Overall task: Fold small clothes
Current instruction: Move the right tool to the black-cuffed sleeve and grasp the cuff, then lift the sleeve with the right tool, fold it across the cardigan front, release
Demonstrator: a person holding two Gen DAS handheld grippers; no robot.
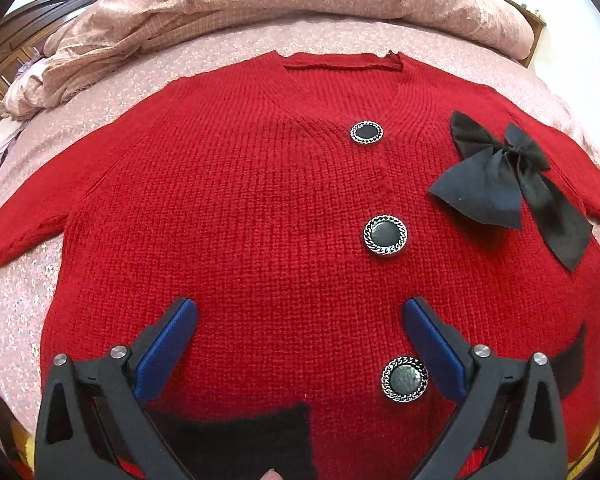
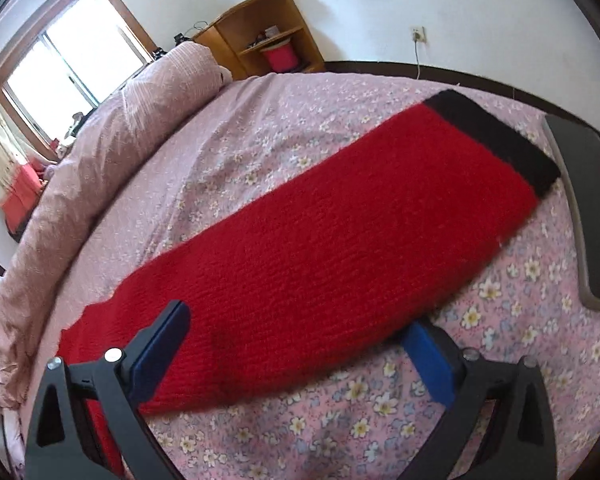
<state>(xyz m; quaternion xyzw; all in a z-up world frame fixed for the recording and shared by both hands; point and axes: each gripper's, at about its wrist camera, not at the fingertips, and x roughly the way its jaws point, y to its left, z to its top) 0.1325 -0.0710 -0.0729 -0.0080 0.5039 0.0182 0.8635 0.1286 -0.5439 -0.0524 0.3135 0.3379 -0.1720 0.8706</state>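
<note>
A small red knit cardigan (image 1: 260, 208) lies flat, front up, on the pink floral bed sheet (image 1: 28, 312). It has three black round buttons (image 1: 385, 236), a black bow (image 1: 504, 176) at the right chest and black patches at the hem. My left gripper (image 1: 300, 316) is open just above the lower body of the cardigan, empty. In the right wrist view one red sleeve (image 2: 340, 240) with a black cuff (image 2: 496, 140) stretches out across the sheet. My right gripper (image 2: 296, 328) is open, its fingers either side of the sleeve near the shoulder end.
A rolled pink duvet (image 1: 260, 4) lies along the far side of the bed, also in the right wrist view (image 2: 100, 152). A dark flat device (image 2: 588, 208) rests on the sheet beyond the cuff. A wooden shelf (image 2: 264, 36) and a window (image 2: 72, 60) stand behind the bed.
</note>
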